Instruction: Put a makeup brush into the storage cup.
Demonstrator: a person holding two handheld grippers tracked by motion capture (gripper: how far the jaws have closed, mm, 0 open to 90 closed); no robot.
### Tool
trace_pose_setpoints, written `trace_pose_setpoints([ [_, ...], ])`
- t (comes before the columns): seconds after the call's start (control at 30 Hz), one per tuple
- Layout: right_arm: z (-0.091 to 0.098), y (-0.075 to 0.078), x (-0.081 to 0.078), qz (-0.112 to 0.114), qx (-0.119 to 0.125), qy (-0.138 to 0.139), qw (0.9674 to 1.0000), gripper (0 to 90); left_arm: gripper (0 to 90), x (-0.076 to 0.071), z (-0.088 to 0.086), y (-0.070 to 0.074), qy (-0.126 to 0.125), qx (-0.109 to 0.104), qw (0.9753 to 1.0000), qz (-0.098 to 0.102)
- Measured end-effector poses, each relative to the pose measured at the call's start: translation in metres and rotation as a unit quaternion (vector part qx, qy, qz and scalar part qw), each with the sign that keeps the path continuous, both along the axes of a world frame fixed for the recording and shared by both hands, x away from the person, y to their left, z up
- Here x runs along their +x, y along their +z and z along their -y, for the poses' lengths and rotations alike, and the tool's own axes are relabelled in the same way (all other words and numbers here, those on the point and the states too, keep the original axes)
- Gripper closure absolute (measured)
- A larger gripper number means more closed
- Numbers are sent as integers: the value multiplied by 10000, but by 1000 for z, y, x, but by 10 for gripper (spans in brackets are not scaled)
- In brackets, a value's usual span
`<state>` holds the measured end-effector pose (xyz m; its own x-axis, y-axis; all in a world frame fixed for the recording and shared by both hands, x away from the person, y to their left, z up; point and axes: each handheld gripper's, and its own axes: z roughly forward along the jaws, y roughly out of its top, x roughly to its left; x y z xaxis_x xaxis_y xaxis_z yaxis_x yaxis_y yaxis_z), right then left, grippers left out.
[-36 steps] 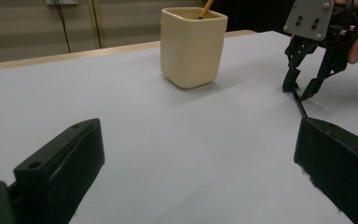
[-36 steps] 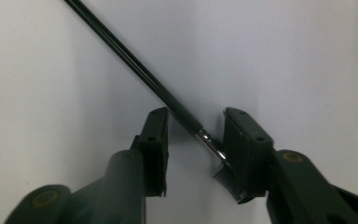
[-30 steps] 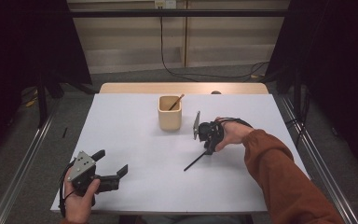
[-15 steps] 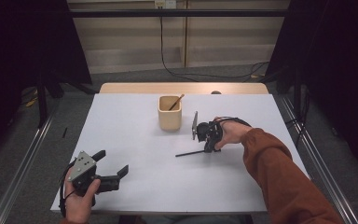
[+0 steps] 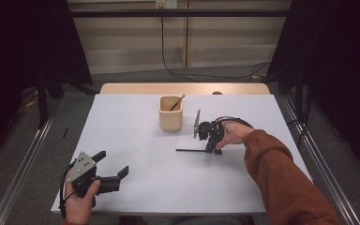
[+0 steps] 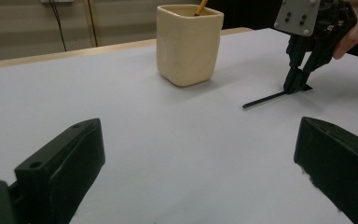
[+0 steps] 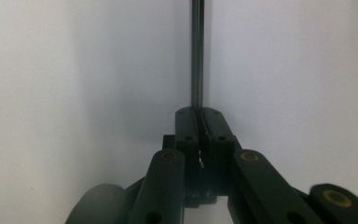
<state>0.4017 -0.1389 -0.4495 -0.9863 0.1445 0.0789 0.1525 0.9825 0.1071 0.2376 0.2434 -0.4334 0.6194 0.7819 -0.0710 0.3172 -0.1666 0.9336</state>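
1. Right tongs (image 5: 211,149) are seen right of centre in the high view, pointed down at the counter (image 5: 136,122), jaws pressed together on one end of a thin black stick (image 5: 192,150).
2. Black stick is laid flat on the white counter, running left from the jaws; in the right gripper view (image 7: 198,112) it runs straight up the frame from the closed tips.
3. Left tongs (image 5: 111,168) are held by a hand (image 5: 79,202) at lower left of the high view, jaws spread wide, nothing between them.
4. Beige square cup (image 5: 170,112) is stood upright at upper centre, just left of the right tongs, apart from them; a wooden stick (image 5: 178,101) is leaned inside it.
5. Rust-coloured sleeve (image 5: 286,178) is seen entering from lower right.
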Motion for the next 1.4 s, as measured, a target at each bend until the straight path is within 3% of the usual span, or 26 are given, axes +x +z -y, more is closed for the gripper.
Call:
trace_pose_setpoints([
  [0.2, 3, 2, 1, -55, 94, -204, 9997, 862, 18, 0, 0, 0, -20, 8, 10000, 13],
  [0.33, 5, 4, 1, -108, 354, -290, 9989, 863, 18, 0, -1, 0, 10, 3, 10000, -8],
  [0.43, 7, 5, -2, -184, 346, -321, 9987, 863, 18, 0, -1, 1, -1, 24, 10000, -6],
  [0.6, 10, 11, -4, -127, 668, -398, 9969, 863, 18, 0, -1, 1, 1, -3, 10000, 30],
  [0.77, 25, 18, -11, -132, 1166, -641, 9910, 863, 20, -1, -1, 1, -6, -31, 10000, 61],
  [0.83, 30, 20, -14, -90, 1191, -686, 9905, 863, 20, -1, -1, 1, -1, -17, 10000, 58],
  [0.93, 37, 26, -16, -48, 1465, -703, 9867, 863, 19, -1, -1, 2, 18, -14, 10000, 55],
  [1.1, 46, 31, -18, 59, 1910, -836, 9780, 863, 19, -1, -1, 2, 20, -11, 10000, 55],
  [1.27, 53, 35, -21, 115, 2341, -970, 9673, 862, 20, -2, -2, 2, 27, -14, 10000, 86],
  [1.4, 58, 37, -23, 209, 2493, -1056, 9624, 863, 19, -2, -2, 3, 28, -15, 10000, 92],
])
